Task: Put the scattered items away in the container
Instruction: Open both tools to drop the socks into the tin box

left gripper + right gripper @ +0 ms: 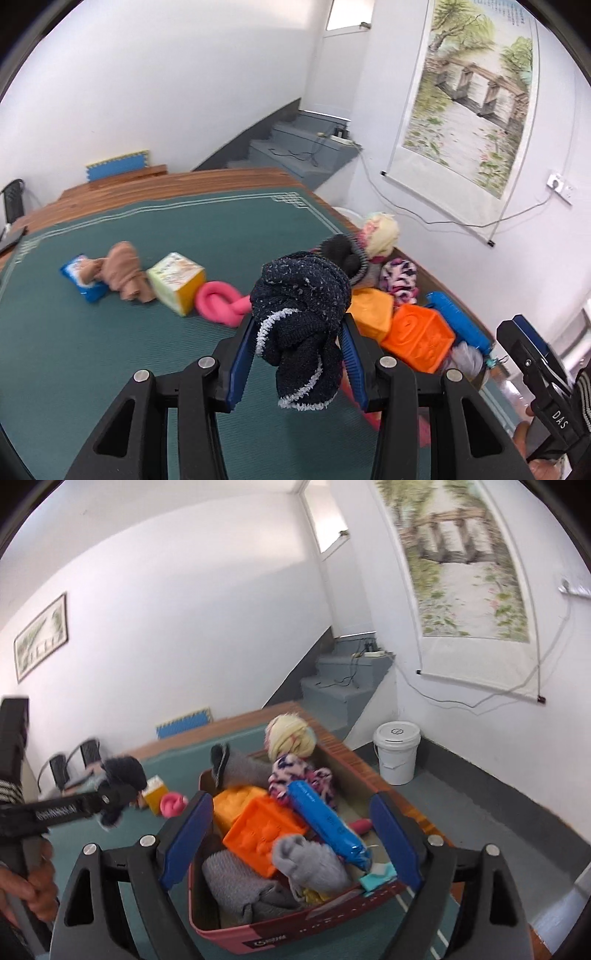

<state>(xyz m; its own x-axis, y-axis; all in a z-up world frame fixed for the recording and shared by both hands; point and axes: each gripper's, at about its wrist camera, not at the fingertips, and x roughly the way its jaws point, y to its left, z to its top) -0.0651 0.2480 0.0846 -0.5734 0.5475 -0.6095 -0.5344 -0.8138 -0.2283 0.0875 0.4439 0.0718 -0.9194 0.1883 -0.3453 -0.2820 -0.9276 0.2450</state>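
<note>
My left gripper [300, 347] is shut on a dark navy knitted sock [301, 317] with a white trim, lifted above the green mat [110, 350]; the same gripper [110, 801] and sock [123, 773] show at the left of the right wrist view. A red cardboard box [295, 928] holds orange blocks [264, 834], a blue packet [325, 819], grey socks [310, 864], a spotted pink sock [295, 775] and a pale yarn ball [291, 736]. My right gripper [291, 843] hangs open over the box, its fingers wide apart with nothing between them.
On the mat lie a tan sock [123, 271] over a blue packet [79, 278], a yellow-green carton [177, 280] and a pink knotted tube [221, 301]. A white bucket [397, 751] stands on the floor past the table. Grey stairs [343, 690] rise behind.
</note>
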